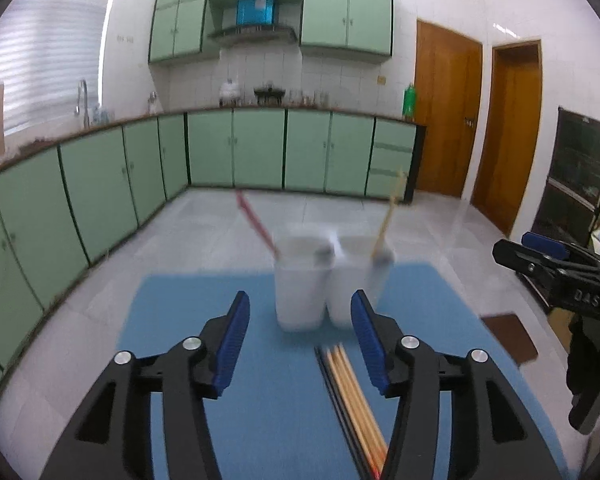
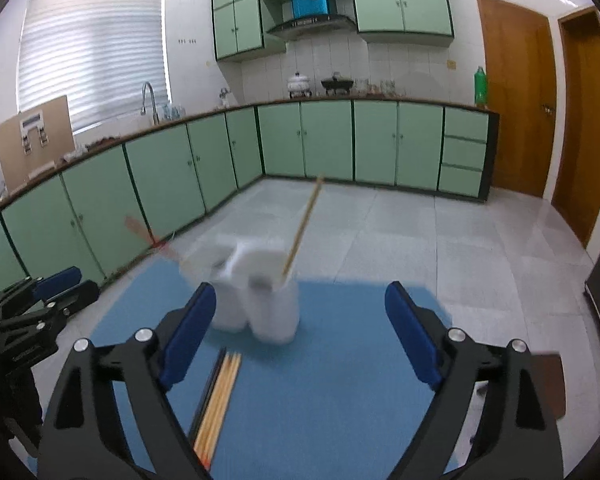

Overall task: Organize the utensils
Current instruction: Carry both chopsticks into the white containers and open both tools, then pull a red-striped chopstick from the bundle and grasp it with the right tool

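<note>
Motion blur smears the two white cups (image 1: 320, 280) in both views, so their rims and what sits inside cannot be made out. The red stick (image 1: 256, 220) and the pale stick (image 2: 302, 228) standing in them are streaked. The bundle of chopsticks (image 1: 352, 396) runs under the left gripper's arm, its near end hidden. Small items on the far kitchen worktop (image 2: 340, 100) are too small to tell.

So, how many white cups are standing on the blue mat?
2. They stand side by side at the far middle of the blue mat: the left cup holds a red utensil, the right cup holds a wooden stick. None seems hidden.
</note>
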`<state>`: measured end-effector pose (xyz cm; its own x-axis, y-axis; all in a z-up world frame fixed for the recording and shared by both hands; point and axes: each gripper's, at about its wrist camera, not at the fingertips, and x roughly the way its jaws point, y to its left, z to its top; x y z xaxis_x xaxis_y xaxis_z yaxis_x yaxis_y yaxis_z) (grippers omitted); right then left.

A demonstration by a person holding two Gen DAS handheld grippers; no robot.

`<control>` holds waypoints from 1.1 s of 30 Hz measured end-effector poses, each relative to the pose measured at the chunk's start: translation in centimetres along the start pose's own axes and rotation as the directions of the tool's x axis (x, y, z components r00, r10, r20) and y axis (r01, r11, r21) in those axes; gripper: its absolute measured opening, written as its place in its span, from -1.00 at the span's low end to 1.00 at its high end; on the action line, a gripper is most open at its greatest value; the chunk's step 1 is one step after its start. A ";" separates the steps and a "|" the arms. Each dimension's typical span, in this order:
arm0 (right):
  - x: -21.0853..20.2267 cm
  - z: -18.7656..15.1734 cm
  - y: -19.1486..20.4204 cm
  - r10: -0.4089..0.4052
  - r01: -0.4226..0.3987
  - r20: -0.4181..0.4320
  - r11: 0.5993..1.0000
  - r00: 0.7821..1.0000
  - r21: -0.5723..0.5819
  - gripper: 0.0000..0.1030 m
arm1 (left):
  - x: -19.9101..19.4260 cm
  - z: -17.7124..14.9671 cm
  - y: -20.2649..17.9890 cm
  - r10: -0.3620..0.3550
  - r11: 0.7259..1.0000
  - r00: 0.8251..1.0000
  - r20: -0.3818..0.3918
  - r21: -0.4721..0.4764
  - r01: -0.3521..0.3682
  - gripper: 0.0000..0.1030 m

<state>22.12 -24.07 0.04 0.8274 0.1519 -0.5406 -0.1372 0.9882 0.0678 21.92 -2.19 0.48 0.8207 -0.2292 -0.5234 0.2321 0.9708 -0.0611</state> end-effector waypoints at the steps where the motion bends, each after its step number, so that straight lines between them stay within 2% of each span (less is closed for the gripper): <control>1: -0.1 -1.3 0.3 0.001 -0.001 -0.018 1.000 1.000 0.000 0.64 | 0.0 -1.4 -0.2 0.005 1.000 1.000 -0.027 0.001 -0.005 0.02; 8: -0.3 -8.9 2.5 0.026 -0.021 -0.144 0.999 0.989 0.031 0.63 | 0.6 -9.1 -1.4 0.019 1.000 0.982 -0.189 0.018 -0.016 0.02; 12: -0.2 -12.2 3.6 0.042 -0.035 -0.216 0.999 0.975 0.034 0.63 | 0.9 -12.0 -1.7 0.033 0.999 0.967 -0.251 0.023 -0.028 0.03; 16: 0.0 -14.0 4.3 0.064 -0.057 -0.269 0.998 0.961 0.034 0.53 | 0.9 -13.8 -1.3 0.039 0.999 0.953 -0.300 0.010 -0.038 0.03; 19: 0.0 -15.7 5.1 0.079 -0.073 -0.305 0.997 0.949 0.032 0.44 | 0.7 -14.8 -1.1 0.049 0.999 0.947 -0.318 0.016 -0.046 0.03; 26: 0.1 -17.3 6.3 0.081 -0.084 -0.341 0.996 0.936 0.006 0.27 | 0.7 -16.0 -0.8 0.057 0.998 0.938 -0.343 0.012 -0.057 0.04; 33: 0.0 -17.9 7.9 0.086 -0.108 -0.347 0.993 0.934 -0.046 0.21 | 0.3 -16.4 -1.1 0.076 0.997 0.943 -0.325 0.029 -0.070 0.10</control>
<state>11.27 -16.64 -14.39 0.5724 0.2203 -0.7898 -0.2506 0.9642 0.0873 13.36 -2.15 -13.51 0.6215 -0.1195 -0.7743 0.1889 0.9820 0.0000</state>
